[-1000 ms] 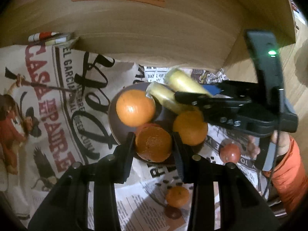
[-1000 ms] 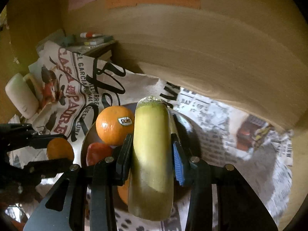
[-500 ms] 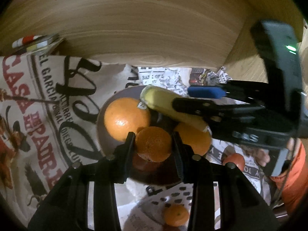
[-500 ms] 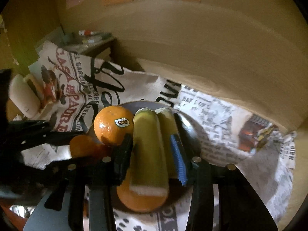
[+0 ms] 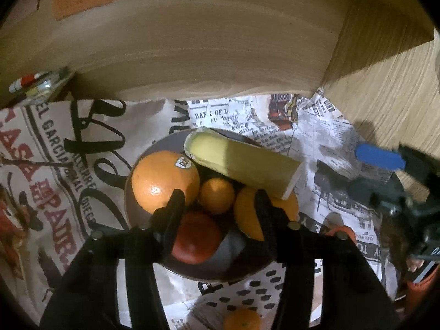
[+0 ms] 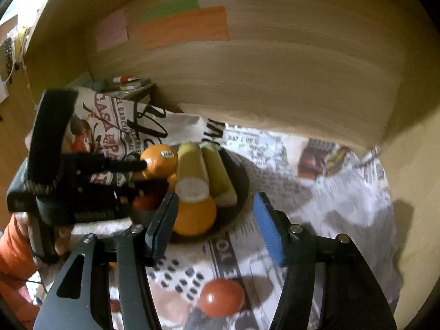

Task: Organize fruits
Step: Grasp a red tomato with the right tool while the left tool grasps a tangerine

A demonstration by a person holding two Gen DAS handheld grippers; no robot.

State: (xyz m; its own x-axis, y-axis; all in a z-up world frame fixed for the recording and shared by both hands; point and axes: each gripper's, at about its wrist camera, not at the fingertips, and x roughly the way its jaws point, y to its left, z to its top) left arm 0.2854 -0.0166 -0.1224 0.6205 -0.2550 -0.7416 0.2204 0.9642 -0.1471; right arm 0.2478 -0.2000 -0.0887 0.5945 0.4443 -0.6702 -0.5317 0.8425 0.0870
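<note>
A dark bowl [image 5: 143,214] [image 6: 242,181] on newspaper holds a large stickered orange [image 5: 165,181] [image 6: 161,161], a second orange [image 5: 291,206] [image 6: 195,217], a small mandarin [image 5: 217,195], a red tomato [image 5: 196,238] and banana pieces [image 5: 242,165] [image 6: 189,165]. My left gripper [image 5: 220,203] is open and empty just above the bowl, the mandarin lying between its fingertips. My right gripper [image 6: 214,214] is open and empty, drawn back from the bowl; it shows at the right of the left wrist view [image 5: 385,162]. A loose tomato [image 6: 221,297] and a loose mandarin [image 5: 242,319] lie on the paper.
A wooden wall [image 6: 275,82] with coloured sticky notes [image 6: 181,24] stands close behind the bowl. A printed bag [image 5: 49,165] lies at the left, with small items [image 5: 35,85] behind it. Wooden tabletop [image 5: 385,96] shows at the right.
My left gripper opened and let the small mandarin into the bowl. My right gripper opened, left the banana piece on the fruit and pulled back to the right.
</note>
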